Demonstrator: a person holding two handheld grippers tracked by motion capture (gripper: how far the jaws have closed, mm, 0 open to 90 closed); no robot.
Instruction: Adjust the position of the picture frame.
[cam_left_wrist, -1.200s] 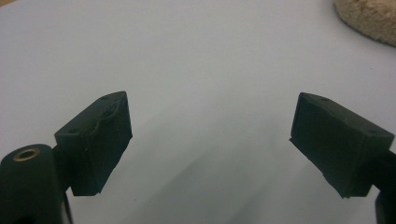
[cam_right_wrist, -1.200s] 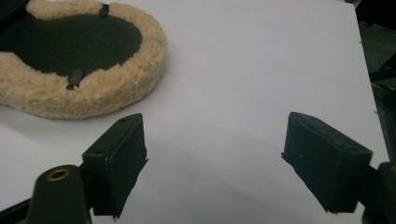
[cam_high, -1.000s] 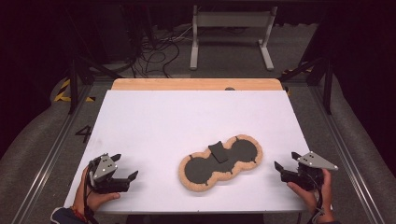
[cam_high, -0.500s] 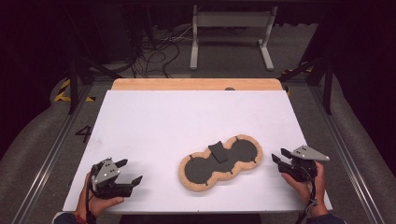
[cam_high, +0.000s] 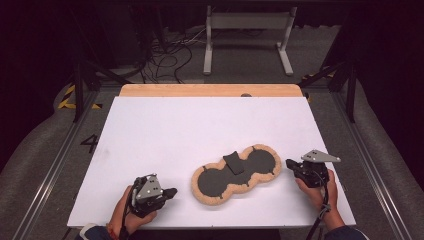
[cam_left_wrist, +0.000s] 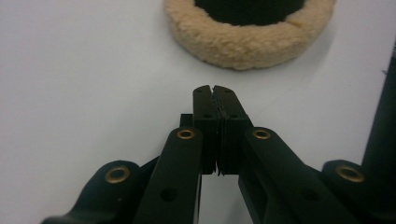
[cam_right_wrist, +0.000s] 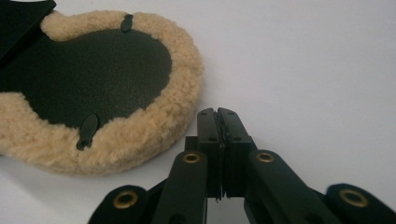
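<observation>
nearest, left gripper (cam_high: 169, 192) pulled back toward the table's near edge, jaws together, empty. right gripper (cam_high: 291, 164) edged inward, jaws together, just beside the fleece pad (cam_high: 237, 172) mid-table. likely about to grab its right end.

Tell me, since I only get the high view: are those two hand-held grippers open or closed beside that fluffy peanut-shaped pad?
Observer: The left hand-held gripper is closed. In the left gripper view its jaws press together with nothing between them.
Operator: And the right one?
Observer: The right hand-held gripper is also closed and empty, as the right gripper view shows.
Operator: Is there any detail on the pad that I'm missing?
Observer: Yes. The right gripper view shows two small dark tabs lying across its fleece rim.
</observation>
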